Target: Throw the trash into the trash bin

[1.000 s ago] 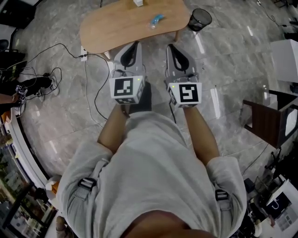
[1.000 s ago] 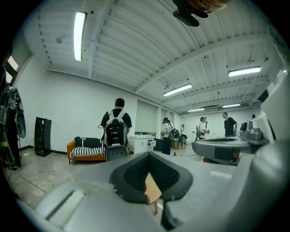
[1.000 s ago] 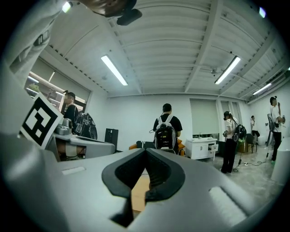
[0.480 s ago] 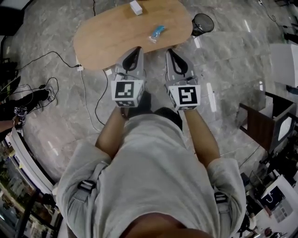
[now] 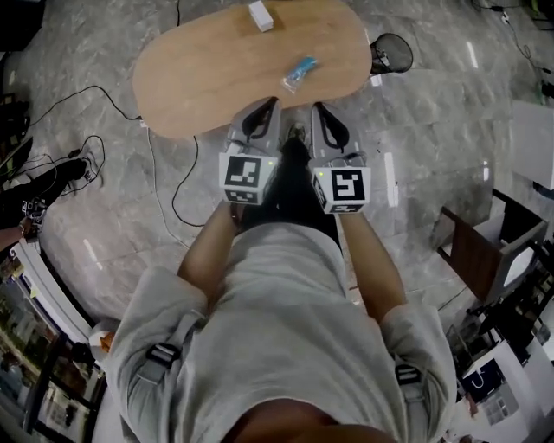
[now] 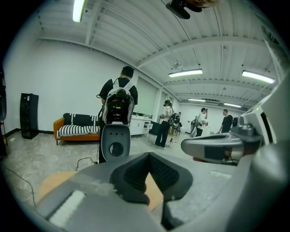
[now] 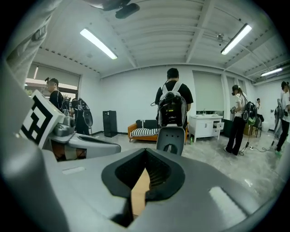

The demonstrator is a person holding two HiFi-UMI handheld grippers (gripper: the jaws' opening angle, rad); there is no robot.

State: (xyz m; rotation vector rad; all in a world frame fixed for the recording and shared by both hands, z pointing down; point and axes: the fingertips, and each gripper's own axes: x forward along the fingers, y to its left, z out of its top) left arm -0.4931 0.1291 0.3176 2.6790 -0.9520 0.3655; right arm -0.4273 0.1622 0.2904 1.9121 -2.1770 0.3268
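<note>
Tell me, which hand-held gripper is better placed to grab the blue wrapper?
Probably the right hand-held gripper: the blue wrapper lies slightly nearer its tip, and the black mesh trash bin stands off that end of the wooden table.

Oval wooden table (image 5: 216, 78), orange sofa (image 6: 79, 128)

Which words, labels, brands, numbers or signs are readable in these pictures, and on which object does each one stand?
Readable text: none in any view.
Left marker cube and right marker cube: black-and-white square patterns, not letters.
Blue wrapper on the table: any print is too small to read.
White box on the table: any print is too small to read.
</note>
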